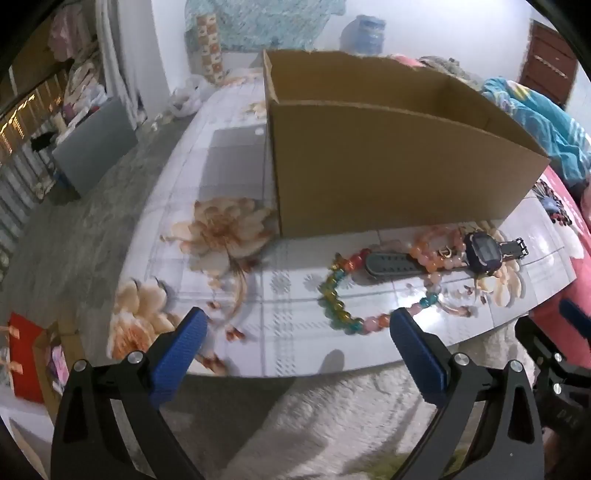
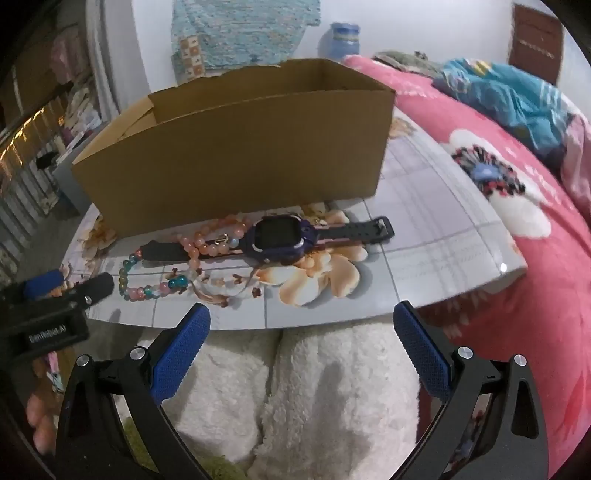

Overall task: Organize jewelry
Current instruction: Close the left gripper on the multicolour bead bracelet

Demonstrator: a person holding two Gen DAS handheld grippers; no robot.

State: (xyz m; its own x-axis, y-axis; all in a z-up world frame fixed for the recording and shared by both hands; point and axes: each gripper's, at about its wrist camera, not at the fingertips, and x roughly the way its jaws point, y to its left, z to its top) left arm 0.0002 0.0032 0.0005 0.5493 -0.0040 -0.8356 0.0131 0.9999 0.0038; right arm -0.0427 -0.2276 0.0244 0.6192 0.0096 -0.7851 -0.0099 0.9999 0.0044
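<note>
I am sitting in a lived-in bedroom of a home: to my right lies a bed under a pink blanket with big white flowers (image 2: pixel 509 192), with a crumpled turquoise patterned cover (image 2: pixel 517 99) heaped on it. My fluffy white trousers (image 2: pixel 332 387) show under a low flower-printed glossy counter (image 1: pixel 236 280), and a knitted blue-green cloth (image 2: pixel 243 33) hangs on the white wall beside a large blue water bottle (image 2: pixel 343 38). On the left, cluttered shelves (image 1: pixel 77 77) hold household oddments, and a dark brown wooden door (image 1: pixel 546 62) stands at the far right.
</note>
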